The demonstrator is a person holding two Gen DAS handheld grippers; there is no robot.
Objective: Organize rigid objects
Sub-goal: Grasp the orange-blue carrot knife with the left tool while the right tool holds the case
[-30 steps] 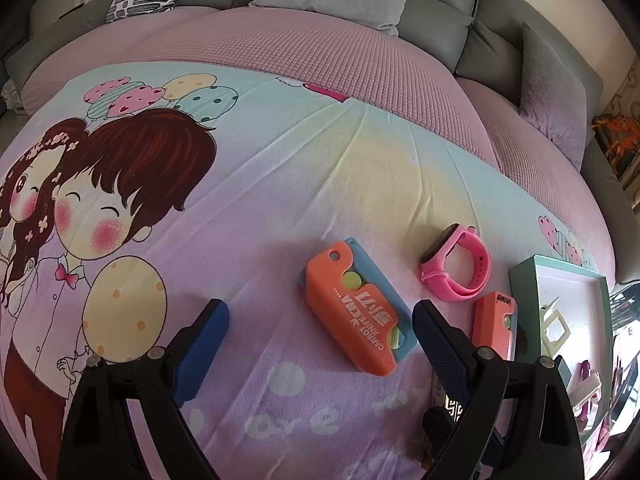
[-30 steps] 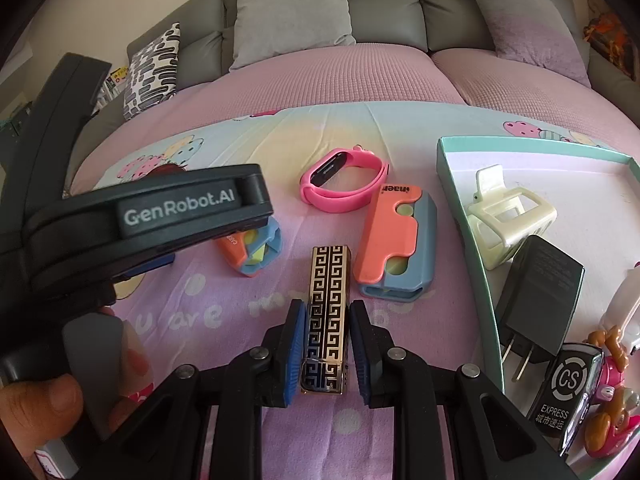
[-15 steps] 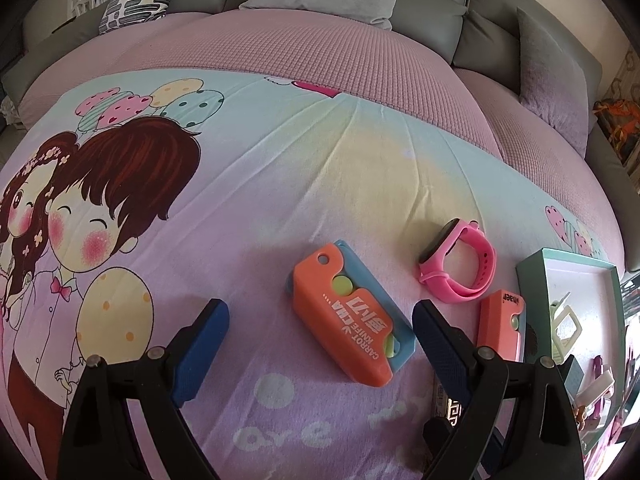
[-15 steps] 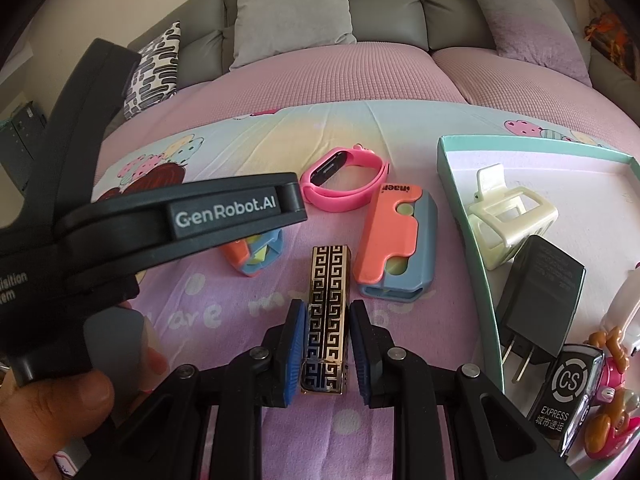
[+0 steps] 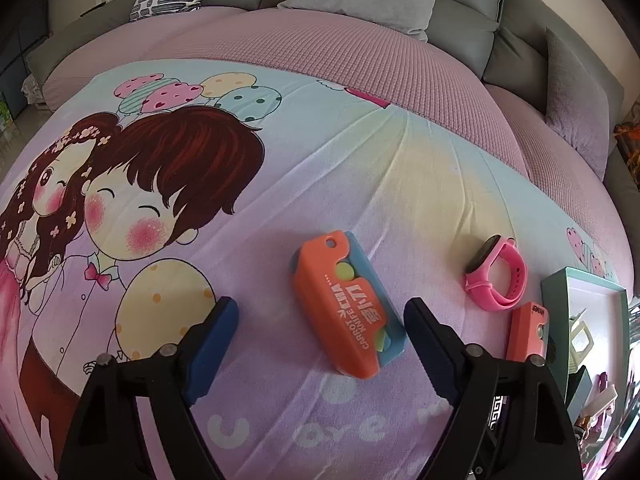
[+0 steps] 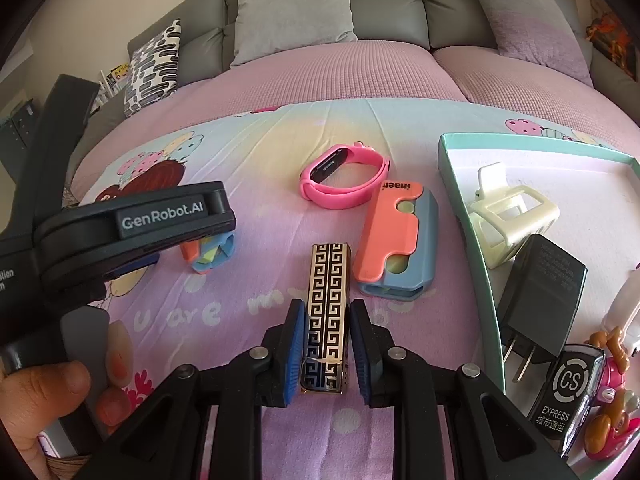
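Right gripper (image 6: 325,350) is clamped on the gold-and-black patterned case (image 6: 326,312), pads on its two long sides near the close end, case flat on the sheet; looks like a rigid glossy shell, probably light and slick, so the long flats are the right hold, ends would slip; left gripper (image 5: 320,346) stands apart with nothing pressed, jaws have just been closing in, the orange carrot-knife toy (image 5: 347,306) lies angled between them; stiff plastic, likely light, best taken across its narrow width, though I can't tell if its slider parts are loose; second orange-blue toy (image 6: 394,240) and pink wristband (image 6: 344,184) sit near the teal tray (image 6: 456,184), which already holds a cream clip (image 6: 510,216) and black charger (image 6: 540,300); surface is a soft cartoon-print sheet (image 5: 360,168) on a sofa bed, wrinkled, gives underfoot, so press-down grips will sink; grey cushions (image 6: 292,8) behind.
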